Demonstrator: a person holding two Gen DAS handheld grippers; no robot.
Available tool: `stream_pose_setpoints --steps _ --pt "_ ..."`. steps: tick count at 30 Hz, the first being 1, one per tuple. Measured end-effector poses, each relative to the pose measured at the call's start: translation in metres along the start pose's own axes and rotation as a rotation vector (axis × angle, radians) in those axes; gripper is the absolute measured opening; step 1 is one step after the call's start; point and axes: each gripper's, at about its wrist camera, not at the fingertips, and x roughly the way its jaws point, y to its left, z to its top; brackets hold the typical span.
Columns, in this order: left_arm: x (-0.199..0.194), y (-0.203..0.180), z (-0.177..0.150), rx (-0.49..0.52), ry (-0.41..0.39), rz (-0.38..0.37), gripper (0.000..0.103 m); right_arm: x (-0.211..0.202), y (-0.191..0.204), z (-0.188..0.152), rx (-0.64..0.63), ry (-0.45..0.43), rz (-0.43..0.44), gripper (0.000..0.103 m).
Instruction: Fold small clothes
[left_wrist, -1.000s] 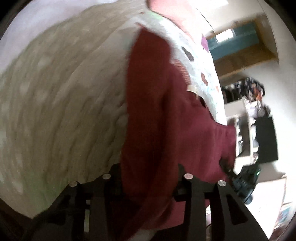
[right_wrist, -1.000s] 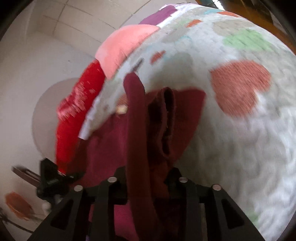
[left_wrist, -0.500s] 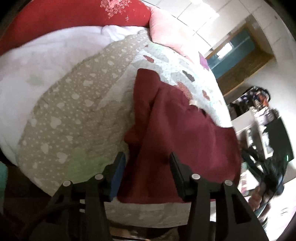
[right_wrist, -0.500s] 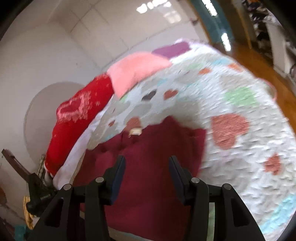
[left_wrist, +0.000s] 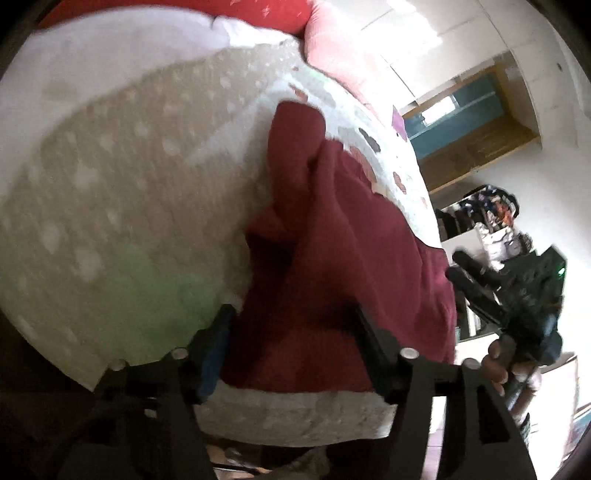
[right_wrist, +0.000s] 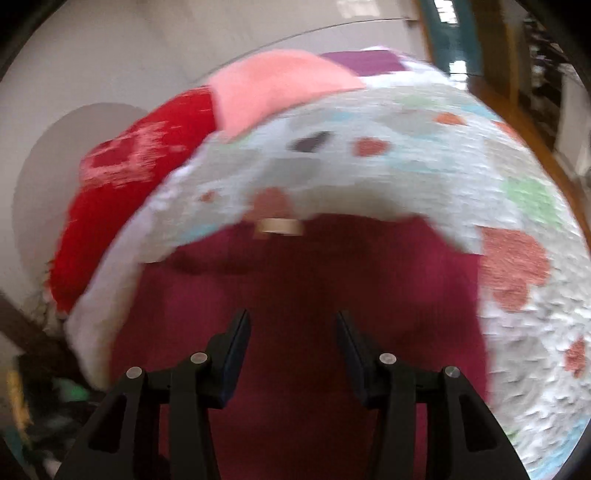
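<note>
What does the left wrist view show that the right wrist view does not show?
Only the left wrist view shows the right gripper from outside, the grey spotted quilt side and the shelves. Only the right wrist view shows the beige label clearly. Both show the maroon garment on the heart quilt, the pink pillow and open fingers.

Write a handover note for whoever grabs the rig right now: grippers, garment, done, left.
Left gripper: open, empty, over the near hem of the maroon garment.
Right gripper: open, empty, over the same garment from the other side.
Garment: lies on the heart-pattern quilt on the bed, tan label at its far edge. In the left view one side looks bunched along its length; a sleeve folded in or just a crease, hard to tell.
Done: garment is down on the quilt, neither gripper holds it.
Left: probably smooth the bunched side, then fold. Views are blurry, so check the layout first.
</note>
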Motion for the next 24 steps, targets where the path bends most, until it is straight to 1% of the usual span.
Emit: stream_pose_setpoints --steps 2,3,4,5,6,7,8,10,11,13,16,19,23,24 --pt "0.001 0.000 -0.010 -0.017 -0.002 -0.038 0.066 0.012 0.024 -0.001 -0.031 0.054 0.086 0.055" --pt "0.003 -0.001 -0.014 -0.016 0.005 -0.049 0.064 0.021 0.038 -0.002 -0.046 0.085 0.117 0.055" --pt "0.004 -0.001 -0.017 -0.018 0.011 -0.054 0.059 0.032 0.050 -0.003 -0.060 0.119 0.139 0.055" --pt "0.005 0.000 -0.019 -0.022 0.017 -0.053 0.048 0.044 0.064 -0.003 -0.074 0.158 0.161 0.055" --pt "0.006 0.001 -0.020 -0.023 0.021 -0.056 0.039 0.057 0.075 -0.003 -0.086 0.192 0.177 0.055" --pt "0.006 0.002 -0.020 -0.023 0.024 -0.061 0.035 0.071 0.090 -0.005 -0.110 0.239 0.186 0.056" --pt "0.005 0.002 -0.021 -0.021 0.021 -0.063 0.035 0.083 0.101 -0.005 -0.135 0.268 0.178 0.057" --pt "0.002 0.002 -0.022 -0.016 0.016 -0.074 0.034 0.106 0.126 -0.007 -0.201 0.306 0.129 0.058" --pt "0.001 0.001 -0.022 -0.012 0.013 -0.077 0.034 0.115 0.134 -0.007 -0.224 0.323 0.106 0.060" --pt "0.000 -0.001 -0.024 -0.003 0.008 -0.076 0.034 0.128 0.148 -0.010 -0.261 0.363 0.059 0.072" --pt "-0.001 -0.002 -0.028 0.004 0.000 -0.069 0.034 0.146 0.167 -0.017 -0.347 0.388 -0.045 0.079" --pt "-0.001 -0.002 -0.033 0.003 0.014 -0.066 0.034 0.164 0.184 -0.028 -0.466 0.430 -0.164 0.079" --pt "-0.017 0.003 -0.051 0.036 0.027 -0.049 0.034 0.173 0.193 -0.040 -0.590 0.445 -0.263 0.079" --pt "-0.020 0.004 -0.055 0.040 0.030 -0.047 0.034 0.173 0.194 -0.043 -0.614 0.438 -0.278 0.077"
